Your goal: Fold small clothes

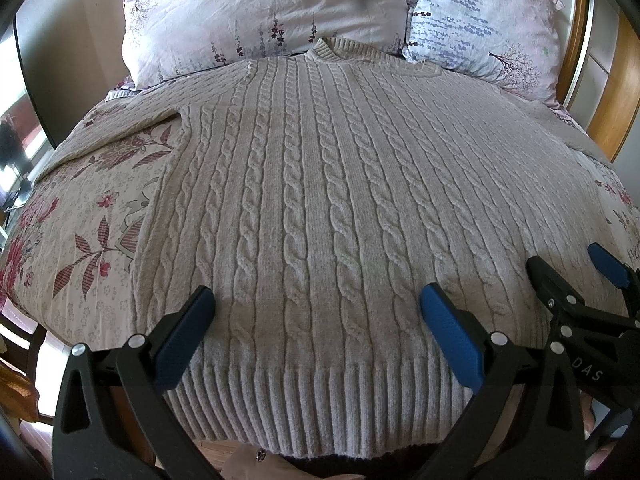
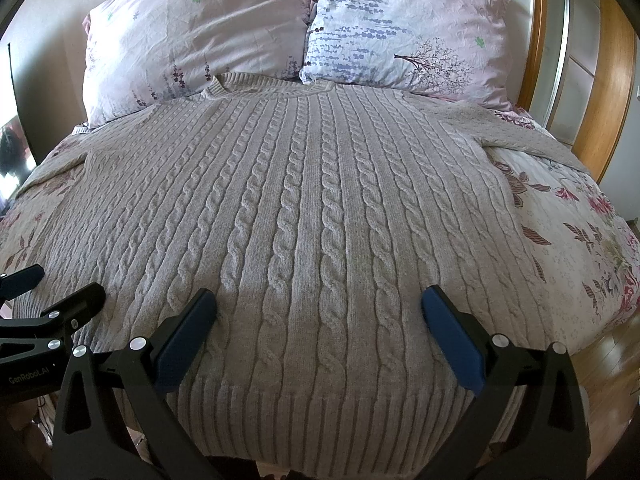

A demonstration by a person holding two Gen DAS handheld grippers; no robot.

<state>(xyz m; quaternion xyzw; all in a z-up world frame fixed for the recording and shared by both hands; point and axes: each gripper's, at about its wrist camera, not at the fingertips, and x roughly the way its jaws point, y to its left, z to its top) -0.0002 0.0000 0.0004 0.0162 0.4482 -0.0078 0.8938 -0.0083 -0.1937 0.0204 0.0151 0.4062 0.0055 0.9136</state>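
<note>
Sweater (image 1: pixel 320 200), flat on bed (image 1: pixel 80 216).
Hem at 6, collar at 12; left tongs (image 1: pixel 316 312) and right tongs (image 2: pixel 320 312) spread, empty, over hem.

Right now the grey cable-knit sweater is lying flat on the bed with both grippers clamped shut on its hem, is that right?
Not quite. The sweater does lie flat on the bed, but both the left gripper and the right gripper are open, jaws spread wide above the hem, holding nothing. Each wrist view shows this.
</note>
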